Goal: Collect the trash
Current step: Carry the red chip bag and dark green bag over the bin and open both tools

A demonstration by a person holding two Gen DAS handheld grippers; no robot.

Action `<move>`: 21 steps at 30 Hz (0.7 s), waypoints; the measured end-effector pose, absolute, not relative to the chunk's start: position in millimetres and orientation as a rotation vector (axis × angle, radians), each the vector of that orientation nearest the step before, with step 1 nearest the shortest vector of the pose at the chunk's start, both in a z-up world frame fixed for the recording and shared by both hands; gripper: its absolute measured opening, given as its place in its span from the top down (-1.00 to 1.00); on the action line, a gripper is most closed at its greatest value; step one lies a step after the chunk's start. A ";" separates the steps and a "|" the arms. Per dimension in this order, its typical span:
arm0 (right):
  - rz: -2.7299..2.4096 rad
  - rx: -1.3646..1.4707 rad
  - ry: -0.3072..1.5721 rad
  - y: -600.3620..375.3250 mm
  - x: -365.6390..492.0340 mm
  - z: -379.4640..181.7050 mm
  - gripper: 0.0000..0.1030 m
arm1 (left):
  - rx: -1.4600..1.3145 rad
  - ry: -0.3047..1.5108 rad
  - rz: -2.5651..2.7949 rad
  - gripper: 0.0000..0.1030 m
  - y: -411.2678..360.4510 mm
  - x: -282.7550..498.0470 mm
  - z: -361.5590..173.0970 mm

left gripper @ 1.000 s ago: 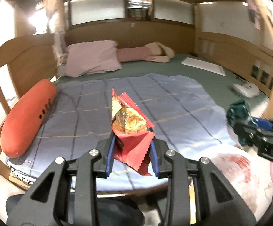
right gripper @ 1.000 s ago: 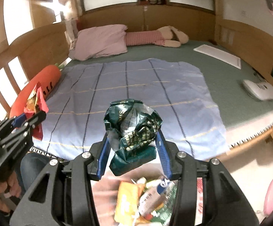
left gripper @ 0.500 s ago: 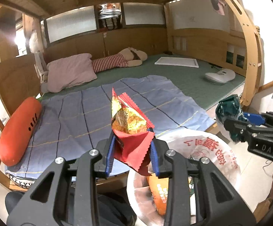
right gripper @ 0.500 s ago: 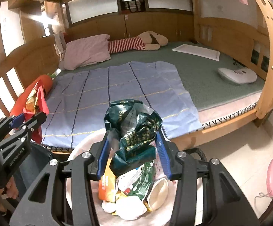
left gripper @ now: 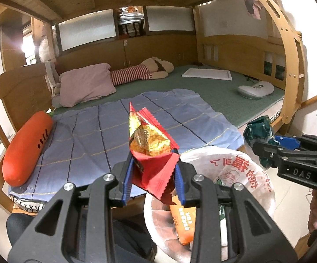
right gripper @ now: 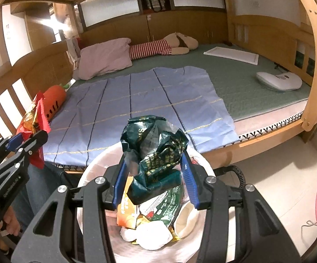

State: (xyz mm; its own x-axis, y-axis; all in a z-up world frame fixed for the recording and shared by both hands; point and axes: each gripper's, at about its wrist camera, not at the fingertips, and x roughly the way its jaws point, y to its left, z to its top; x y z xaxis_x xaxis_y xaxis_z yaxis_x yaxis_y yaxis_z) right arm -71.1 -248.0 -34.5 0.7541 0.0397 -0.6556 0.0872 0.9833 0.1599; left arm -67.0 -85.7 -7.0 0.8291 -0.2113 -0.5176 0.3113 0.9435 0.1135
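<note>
- Right, my right gripper [right gripper: 154,182] fingers are clamped on the crumpled green wrapper [right gripper: 156,151], hanging directly above the bin [right gripper: 92,175], which is lined with a white bag and already piled with trash.
- My left gripper [left gripper: 153,178] fingers pinch the red snack bag [left gripper: 151,151], over the bin's near rim, not its middle.
- Risk: releasing the left now could drop the red bag on the floor; it's light and may drift.
- Risk: the open bag may spill crumbs.
- Risk: the green wrapper may cling to a finger pad or bounce off the heap.
</note>
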 end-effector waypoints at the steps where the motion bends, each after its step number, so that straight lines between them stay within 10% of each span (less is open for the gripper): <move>1: -0.022 0.182 0.721 -247.1 -70.7 -35.2 0.09 | 0.196 0.529 -0.278 0.36 -86.3 -66.3 -7.8; 14: 0.040 0.138 0.833 -235.0 -60.0 -59.4 0.08 | 0.180 0.612 -0.319 0.36 -86.9 -54.5 -22.5; 18: 0.005 0.104 0.831 -231.1 -62.8 -59.7 -0.47 | 0.185 0.636 -0.339 0.35 -90.1 -53.5 -28.0; 21: -0.057 0.145 0.789 -243.8 -69.6 -51.5 -0.53 | 0.190 0.665 -0.369 0.34 -95.0 -52.1 -33.6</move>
